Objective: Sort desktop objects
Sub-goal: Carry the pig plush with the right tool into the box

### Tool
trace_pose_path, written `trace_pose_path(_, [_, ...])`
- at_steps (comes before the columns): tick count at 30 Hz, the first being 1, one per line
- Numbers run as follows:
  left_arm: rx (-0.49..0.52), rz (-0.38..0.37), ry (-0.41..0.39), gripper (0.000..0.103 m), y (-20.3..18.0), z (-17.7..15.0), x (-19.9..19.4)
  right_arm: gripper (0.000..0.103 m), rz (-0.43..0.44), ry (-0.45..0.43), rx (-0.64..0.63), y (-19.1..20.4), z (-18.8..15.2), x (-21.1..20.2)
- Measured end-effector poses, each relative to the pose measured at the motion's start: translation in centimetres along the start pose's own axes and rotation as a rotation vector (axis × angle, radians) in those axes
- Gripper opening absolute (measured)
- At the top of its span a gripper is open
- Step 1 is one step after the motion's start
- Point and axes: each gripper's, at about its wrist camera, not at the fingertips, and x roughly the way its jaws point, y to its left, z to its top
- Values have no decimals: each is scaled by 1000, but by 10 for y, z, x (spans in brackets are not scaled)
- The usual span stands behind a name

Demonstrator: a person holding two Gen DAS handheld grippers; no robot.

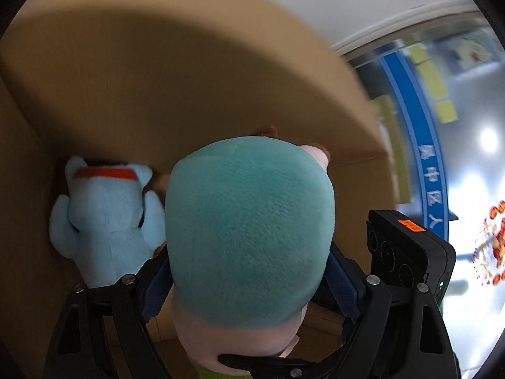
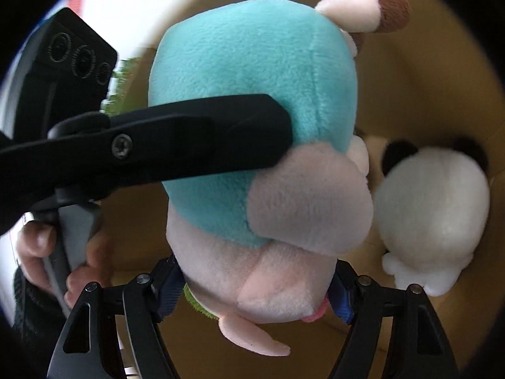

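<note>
A teal-and-pink plush toy (image 1: 249, 227) fills both views; it also shows in the right wrist view (image 2: 252, 110). My left gripper (image 1: 249, 271) is shut on its teal body, and one left finger crosses the right wrist view (image 2: 189, 139). My right gripper (image 2: 255, 287) is shut on the toy's pink lower part. Both hold it over the inside of a cardboard box (image 1: 157, 79). A light blue plush (image 1: 104, 208) lies in the box's left corner. A white plush with black ears (image 2: 432, 202) lies at the right.
The box walls (image 2: 442, 79) rise close around the toys. A black camera module (image 1: 407, 249) sits on the right gripper. Beyond the box rim at right is a blue sign with yellow notes (image 1: 432, 164). A hand (image 2: 41, 252) holds the left gripper's handle.
</note>
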Motion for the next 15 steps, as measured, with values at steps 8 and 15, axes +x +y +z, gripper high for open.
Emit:
trace_pose_path(8, [-142,145,126,82,49,22,106,76,-13,61,144,-80,45,70])
trace_pose_path(15, [-147,206,135,103,69,32,127,82,-65,71,203,-81,75,96])
